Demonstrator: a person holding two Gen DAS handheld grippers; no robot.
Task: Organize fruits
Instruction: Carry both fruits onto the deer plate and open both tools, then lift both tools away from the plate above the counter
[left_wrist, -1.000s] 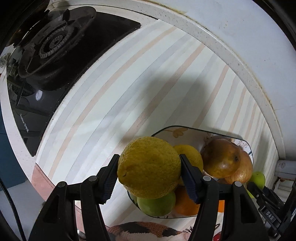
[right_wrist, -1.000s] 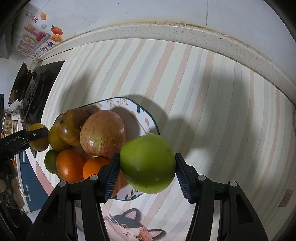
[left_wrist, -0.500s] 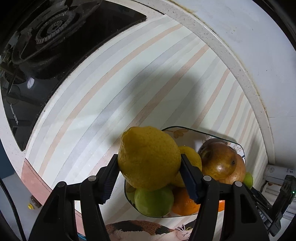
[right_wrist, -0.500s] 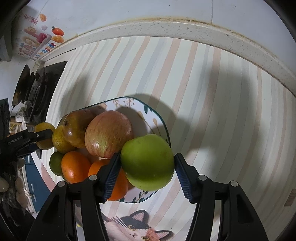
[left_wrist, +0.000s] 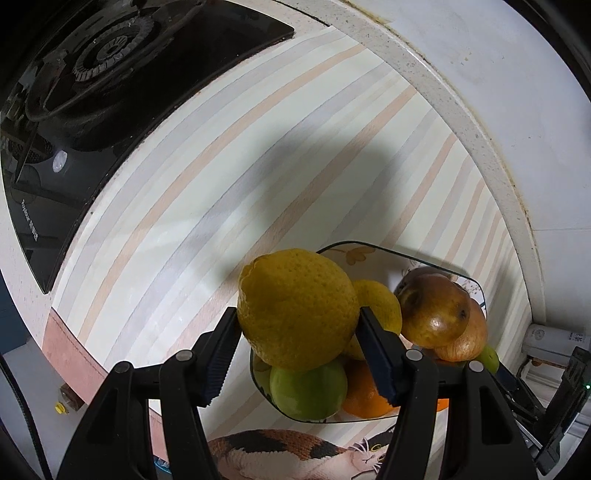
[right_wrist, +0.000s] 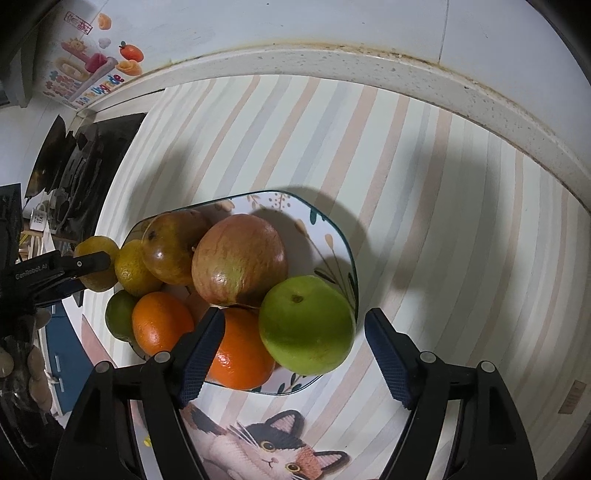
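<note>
A flowered plate (right_wrist: 325, 236) on the striped mat holds a heap of fruit: a red-green apple (right_wrist: 239, 260), a brown pear (right_wrist: 171, 247), two oranges (right_wrist: 240, 350), a lemon and a lime. My right gripper (right_wrist: 293, 350) is open, its fingers apart on either side of a green apple (right_wrist: 306, 325) that rests on the plate's near right edge. My left gripper (left_wrist: 297, 341) is shut on a big yellow lemon (left_wrist: 297, 308), held above the plate's left edge (left_wrist: 347, 245). The lemon also shows in the right wrist view (right_wrist: 96, 267).
A black gas stove (left_wrist: 92, 85) lies at the far left of the counter. A raised white counter rim (right_wrist: 369, 70) runs along the wall behind. A cat picture (right_wrist: 266, 443) is on the mat's near edge. White devices (left_wrist: 554, 339) stand at the right.
My right gripper has opened and let go of the green apple, which now rests on the plate. My left gripper moved the lemon closer over the plate's left edge.
</note>
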